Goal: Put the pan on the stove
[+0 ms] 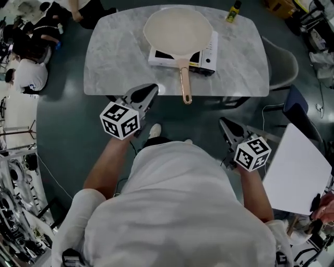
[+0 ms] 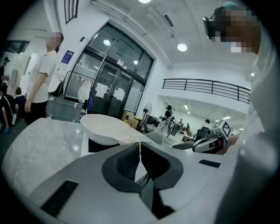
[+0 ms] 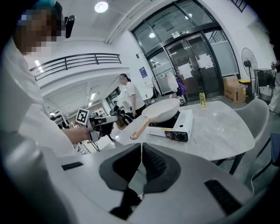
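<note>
Marble table [image 1: 115,57] carries stove [image 1: 209,52], pan [image 1: 177,28], yellow bottle [image 1: 233,11].

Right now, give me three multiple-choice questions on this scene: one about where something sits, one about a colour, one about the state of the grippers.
1. Where does the pan sit?
A. on the floor
B. on the portable stove
C. on a shelf

2. What colour is the pan's handle?
A. coppery
B. black
C. blue

3. How do the left gripper and right gripper stand?
A. both shut, empty
B. both wide open
C. both clamped on the pan

Answers:
1 B: the pan rests on top of the stove on the marble table.
2 A: the handle shines copper-pink over the table edge.
3 A: each gripper view shows its pads together with nothing between.
</note>
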A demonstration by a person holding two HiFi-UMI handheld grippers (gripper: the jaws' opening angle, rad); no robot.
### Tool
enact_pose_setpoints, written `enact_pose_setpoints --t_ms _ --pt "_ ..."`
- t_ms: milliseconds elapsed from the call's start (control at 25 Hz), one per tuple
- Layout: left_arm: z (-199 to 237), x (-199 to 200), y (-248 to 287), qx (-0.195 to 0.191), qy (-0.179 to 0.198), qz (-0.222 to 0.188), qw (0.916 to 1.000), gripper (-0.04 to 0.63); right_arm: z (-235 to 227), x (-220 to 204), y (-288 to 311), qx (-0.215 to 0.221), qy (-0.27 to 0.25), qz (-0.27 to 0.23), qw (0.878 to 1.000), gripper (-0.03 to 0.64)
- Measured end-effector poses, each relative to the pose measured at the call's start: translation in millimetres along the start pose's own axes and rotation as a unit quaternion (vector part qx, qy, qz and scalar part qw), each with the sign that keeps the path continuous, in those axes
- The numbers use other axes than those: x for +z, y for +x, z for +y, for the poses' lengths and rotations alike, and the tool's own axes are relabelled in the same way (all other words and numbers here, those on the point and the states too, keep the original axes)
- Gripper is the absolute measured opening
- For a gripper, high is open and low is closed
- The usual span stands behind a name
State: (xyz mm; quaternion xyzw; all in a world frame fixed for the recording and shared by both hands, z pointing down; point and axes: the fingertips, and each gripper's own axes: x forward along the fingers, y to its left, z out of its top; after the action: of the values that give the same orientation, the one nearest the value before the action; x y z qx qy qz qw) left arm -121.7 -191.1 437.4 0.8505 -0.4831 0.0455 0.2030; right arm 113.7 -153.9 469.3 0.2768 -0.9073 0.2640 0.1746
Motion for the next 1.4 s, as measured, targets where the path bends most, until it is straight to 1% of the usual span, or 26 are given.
enact_pose_setpoints --t_ms 80,240,440,560,800,1000,1080,1200,1400 --pt "-14 -4 -6 -0.005 0.007 0.009 0.9999 0.021 3 3 1 0.010 -0.011 0.000 1.000 0.008" --pt "-39 -13 -14 -0.014 0.002 0.019 0.9997 0.018 8 2 -3 0.024 -0.026 0.002 0.999 0.006" --pt "-76 -26 -18 -0.034 0.018 0.038 0.9986 0.018 11 0 -14 0.037 -0.040 0.001 0.999 0.006" --pt "-90 -30 -17 -0.038 0.025 0.043 0.9980 0.018 10 -1 -19 0.042 -0.045 -0.002 0.998 0.006" --pt "-109 -35 -11 -0.041 0.028 0.049 0.9976 0.020 5 -4 -33 0.046 -0.050 -0.004 0.998 0.006" --pt "-121 -40 -5 -0.045 0.021 0.048 0.9976 0.020 -1 -12 -48 0.041 -0.051 -0.003 0.998 0.005" --pt "-126 -41 -3 -0.053 0.021 0.048 0.9972 0.020 -5 -16 -53 0.037 -0.048 -0.004 0.998 0.005" --pt "-133 -38 -1 -0.067 0.025 0.040 0.9967 0.020 -11 -20 -57 0.033 -0.043 -0.005 0.999 0.005" --pt "-134 -32 -2 -0.064 0.025 0.029 0.9972 0.020 -9 -24 -58 0.037 -0.046 -0.006 0.998 0.005"
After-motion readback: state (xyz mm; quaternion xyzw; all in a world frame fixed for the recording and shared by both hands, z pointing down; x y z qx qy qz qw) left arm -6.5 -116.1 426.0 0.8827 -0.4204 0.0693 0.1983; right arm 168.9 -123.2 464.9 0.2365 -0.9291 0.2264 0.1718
